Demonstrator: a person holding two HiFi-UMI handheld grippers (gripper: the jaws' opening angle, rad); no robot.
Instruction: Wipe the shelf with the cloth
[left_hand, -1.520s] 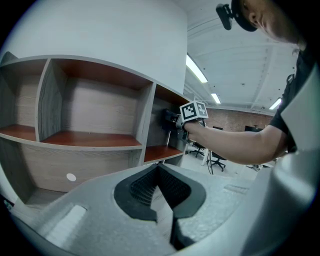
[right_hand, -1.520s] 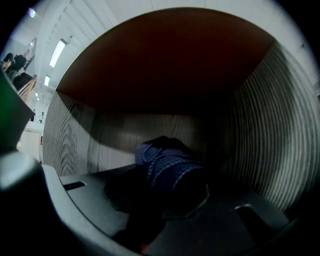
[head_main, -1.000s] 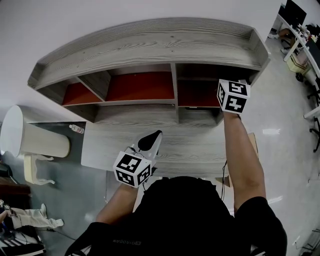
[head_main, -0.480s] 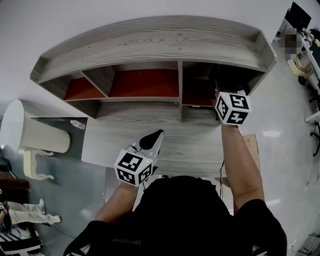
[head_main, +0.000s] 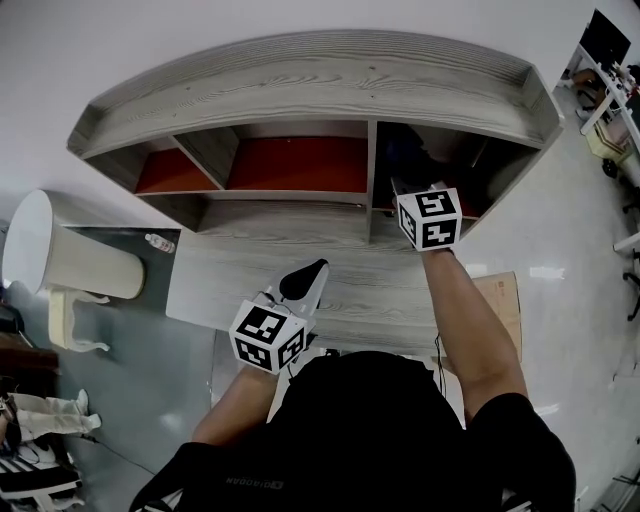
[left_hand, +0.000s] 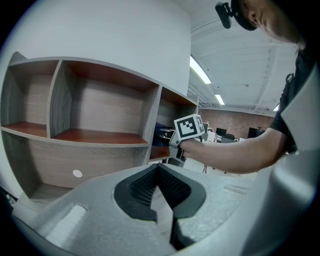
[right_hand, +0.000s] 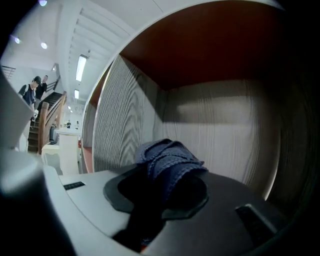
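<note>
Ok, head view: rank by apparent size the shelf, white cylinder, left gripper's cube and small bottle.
1. shelf
2. white cylinder
3. left gripper's cube, which is nearer the camera, so it looks bigger than it is
4. small bottle

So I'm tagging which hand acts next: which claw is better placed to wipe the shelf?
Right. The right claw is shut on the blue cloth and sits inside the right-hand compartment of the shelf. The left claw is shut on nothing and hangs back over the desk.

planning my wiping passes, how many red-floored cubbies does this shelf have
3: the left cubby, the middle cubby, and the right cubby, where the right gripper holds the cloth. None looks hidden.
</note>
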